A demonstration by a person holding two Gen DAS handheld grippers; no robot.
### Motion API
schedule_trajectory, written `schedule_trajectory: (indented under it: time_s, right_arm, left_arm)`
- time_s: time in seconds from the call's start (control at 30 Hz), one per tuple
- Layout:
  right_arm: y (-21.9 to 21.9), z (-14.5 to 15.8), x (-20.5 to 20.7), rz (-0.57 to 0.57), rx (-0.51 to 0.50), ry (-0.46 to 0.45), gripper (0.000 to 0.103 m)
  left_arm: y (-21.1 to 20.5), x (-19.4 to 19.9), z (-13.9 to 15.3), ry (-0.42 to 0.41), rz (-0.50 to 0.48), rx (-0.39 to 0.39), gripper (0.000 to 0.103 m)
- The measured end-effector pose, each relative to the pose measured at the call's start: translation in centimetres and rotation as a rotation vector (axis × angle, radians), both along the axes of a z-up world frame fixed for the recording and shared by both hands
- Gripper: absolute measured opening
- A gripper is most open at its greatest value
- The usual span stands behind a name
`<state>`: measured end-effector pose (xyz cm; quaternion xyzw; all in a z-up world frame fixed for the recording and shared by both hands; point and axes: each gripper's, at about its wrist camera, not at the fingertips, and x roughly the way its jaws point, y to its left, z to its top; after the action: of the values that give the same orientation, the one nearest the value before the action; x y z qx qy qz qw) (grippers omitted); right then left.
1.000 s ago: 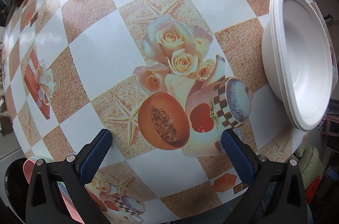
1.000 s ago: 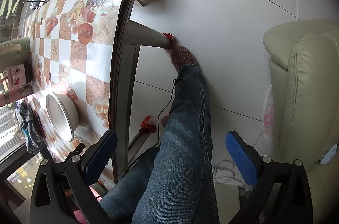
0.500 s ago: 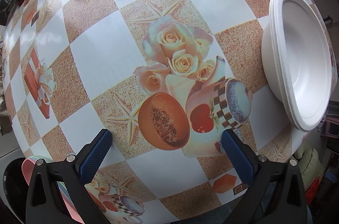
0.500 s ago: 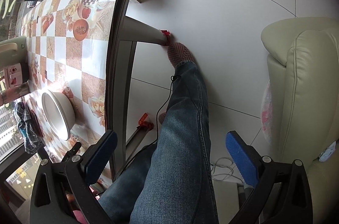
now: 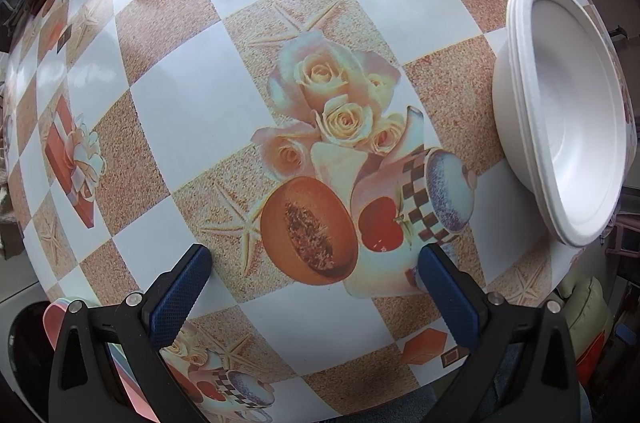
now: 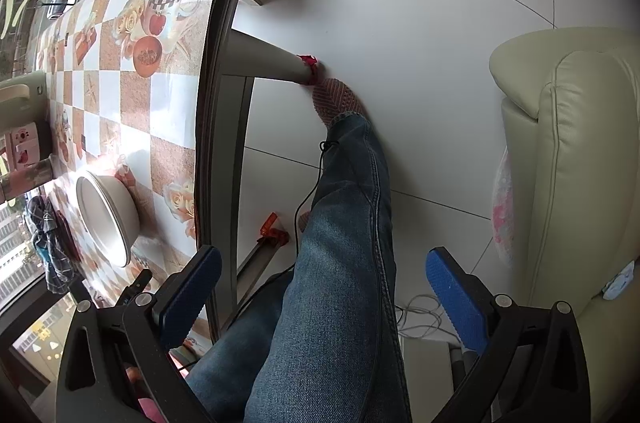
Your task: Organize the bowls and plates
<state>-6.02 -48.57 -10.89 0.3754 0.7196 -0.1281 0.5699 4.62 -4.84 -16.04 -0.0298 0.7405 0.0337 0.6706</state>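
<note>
Right gripper (image 6: 320, 283) above a denim-clad leg (image 6: 340, 263)
Jaws spread wide, empty; stacked white foam bowls (image 6: 106, 217) rest on the checkered floral tabletop (image 6: 132, 103).

Left claw (image 5: 314, 267) and right claw (image 6: 322, 273), both agape, empty.

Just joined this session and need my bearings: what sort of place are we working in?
Most likely a home living or dining room. A table with a printed checked tablecloth holds stacked white bowls, a cream leather armchair stands on the tiled floor, and a window overlooks a street.
</note>
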Motion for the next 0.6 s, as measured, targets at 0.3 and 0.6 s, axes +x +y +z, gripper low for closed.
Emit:
schedule_trajectory:
  time_s: [0.3,0.6]
  right_arm:
    - [0.1,-0.24,-0.19,0.0,0.004,0.006,0.103]
    - [0.47,-0.43,-0.22,0.003,0.001,0.015,0.103]
  left_arm:
    - [-0.01,0.01,0.0,-0.001,0.0,0.0,0.103]
    - [-0.42,0.39,0.06,-0.004,-0.016,0.002,0.103]
